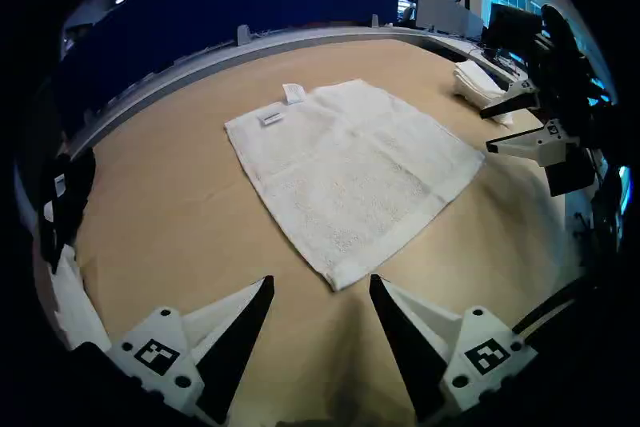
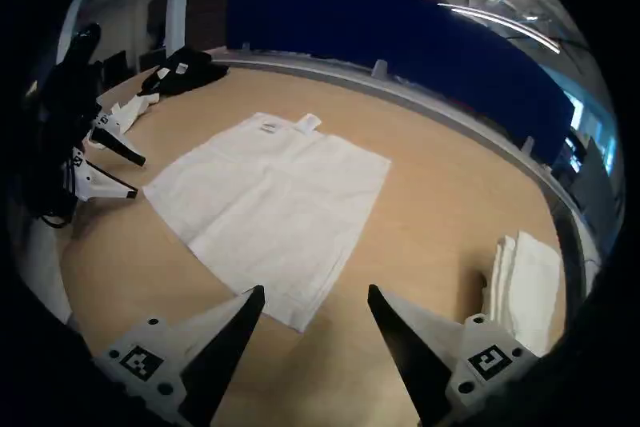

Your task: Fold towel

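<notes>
A white towel (image 1: 352,171) lies spread flat on the tan tabletop (image 1: 176,203), with a small label (image 1: 293,93) at its far edge. My left gripper (image 1: 320,291) hovers open just short of the towel's near corner, nothing between its fingers. Off the towel's right side, my right gripper (image 1: 486,132) is also open. In the right gripper view the same towel (image 2: 272,203) lies ahead of my open right gripper (image 2: 314,299), whose tips sit over the towel's near edge. The left gripper (image 2: 140,179) is beside the towel's left corner.
A stack of folded white towels (image 2: 528,283) sits at the table's right end, the same stack (image 1: 480,87) lying behind the right gripper. A black cloth (image 2: 180,71) and a white cloth (image 2: 132,111) lie at the other end. A blue partition (image 2: 400,35) borders the far edge.
</notes>
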